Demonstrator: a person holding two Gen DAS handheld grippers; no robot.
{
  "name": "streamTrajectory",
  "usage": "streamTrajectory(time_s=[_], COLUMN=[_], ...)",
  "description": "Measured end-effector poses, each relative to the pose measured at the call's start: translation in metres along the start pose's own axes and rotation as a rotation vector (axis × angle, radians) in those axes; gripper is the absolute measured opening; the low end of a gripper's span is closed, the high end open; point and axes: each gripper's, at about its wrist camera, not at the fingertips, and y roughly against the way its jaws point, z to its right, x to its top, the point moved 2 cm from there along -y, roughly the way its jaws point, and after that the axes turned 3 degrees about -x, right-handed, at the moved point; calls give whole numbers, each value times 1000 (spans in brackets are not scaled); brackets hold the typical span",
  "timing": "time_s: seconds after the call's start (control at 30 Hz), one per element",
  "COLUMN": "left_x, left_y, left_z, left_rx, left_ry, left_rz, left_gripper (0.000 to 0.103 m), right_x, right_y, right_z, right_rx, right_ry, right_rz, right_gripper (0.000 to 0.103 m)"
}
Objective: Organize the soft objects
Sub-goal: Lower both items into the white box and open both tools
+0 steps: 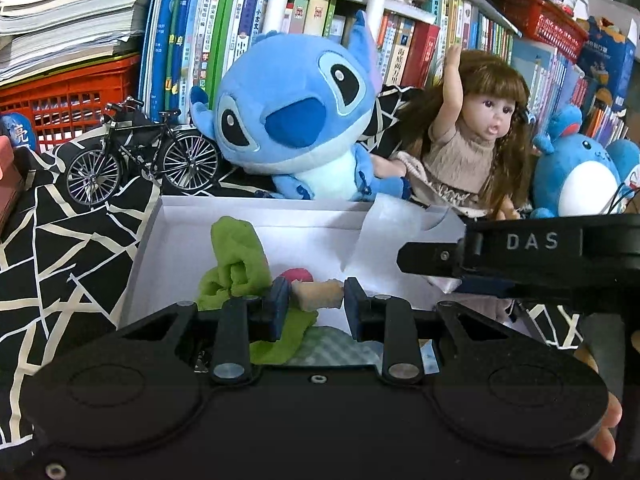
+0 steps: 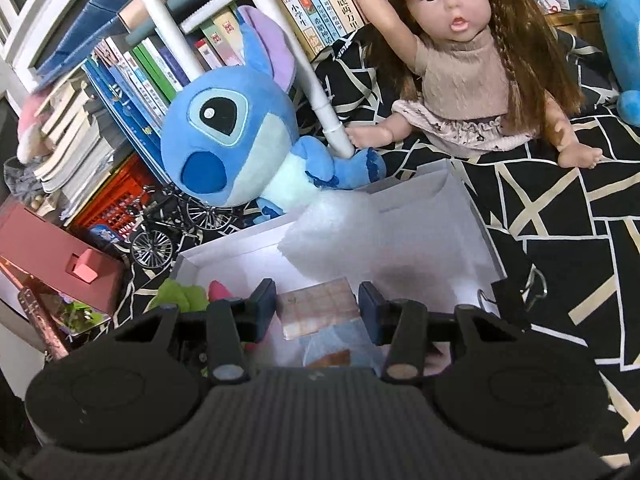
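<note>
A: The small beige spongy piece (image 1: 318, 294), pinched in the left gripper (image 1: 317, 300) over the white cardboard box (image 1: 148, 256), looks light and squashy.

B: Right gripper (image 2: 318, 310) clamps a tan checked foam block (image 2: 320, 312); hold both mid-body, gently.

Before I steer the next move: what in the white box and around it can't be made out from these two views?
- Near part of the white box: both views, hidden behind gripper bodies.
- Cloth under the left gripper: left view, partly covered; held piece unidentifiable.
- Folded cloth between the right gripper fingers: contact unclear.
- Box's far corner: right view, behind white foam sheet.
</note>
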Motion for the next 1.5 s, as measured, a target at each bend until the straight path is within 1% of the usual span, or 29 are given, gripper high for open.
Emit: streamTrajectory(time_s=[0.4,1.2,1.27,1.33,1.4,1.47,1.5], left_x=[-1,-4,-4,-4,-4,-5,-5], left_y=[-5,-3,-2,-1,1,4,5], left_z=[1,0,0,-1,1,3,3], left_rx=[11,11,11,8,4,6,6], left_ry=[-16,-27,-23,-21,-27,-35,-39], left_rz=[-4,4,4,8,14,19,21], left_gripper=[29,30,30,36,39,40,41], right_x=[-6,-10,-10,-12,-13,-14,-14], right_y=[-13,-14,-13,-11,-9,-8,-7], right_z=[-15,-10,-10,-10,-9,-9,-8], right_rx=[-40,-36,-30,-27,-25,-24,-23], right_ry=[65,57,56,61,67,68,68], right_rz=[-16,-21,-21,-19,-17,-15,-13], right_gripper=[52,52,52,52,54,57,62])
